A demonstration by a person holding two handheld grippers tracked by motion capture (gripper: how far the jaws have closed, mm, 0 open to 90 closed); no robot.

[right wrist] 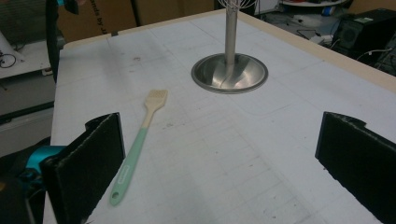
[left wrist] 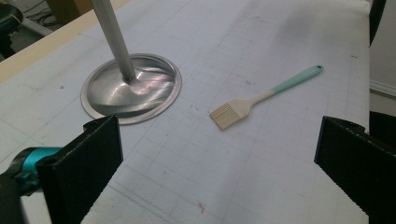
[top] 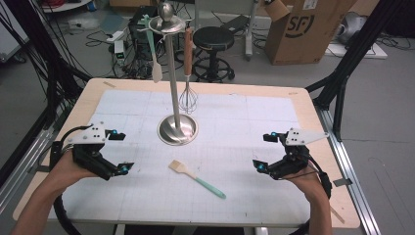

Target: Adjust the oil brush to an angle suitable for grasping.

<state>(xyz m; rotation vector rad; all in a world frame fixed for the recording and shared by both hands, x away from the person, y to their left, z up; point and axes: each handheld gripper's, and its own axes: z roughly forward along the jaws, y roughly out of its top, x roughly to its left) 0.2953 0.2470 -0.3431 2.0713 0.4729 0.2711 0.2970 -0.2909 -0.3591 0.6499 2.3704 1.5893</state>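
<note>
In the high view, the left hand-held gripper [top: 119, 152] stays at the lower left of the frame and the right hand-held gripper [top: 264, 152] at the lower right, both above the pale wooden worktop [top: 313, 105] with its white gridded mat [top: 254, 122]. Both have their black jaws spread wide and nothing is between them.

The small pastry brush with a mint-green handle and pale bristles [top: 196, 179] lies flat on the mat in the lower middle of the frame, between the two grippers and apart from both. Its bristles point to the upper left and its handle end to the lower right.

Near it, higher in the frame, the round steel base of the tall metal utensil stand [top: 177, 129] rests on the mat. From the top ring of the stand hang a wire whisk with a wooden handle [top: 188, 73] and a pale spatula with a green handle [top: 153, 54].

In the left gripper view, the brush [left wrist: 261, 99] lies in the middle, to the right of the stand base [left wrist: 133, 88]. In the right gripper view, the brush [right wrist: 140, 135] lies at the lower left, just beside the left jaw.
</note>
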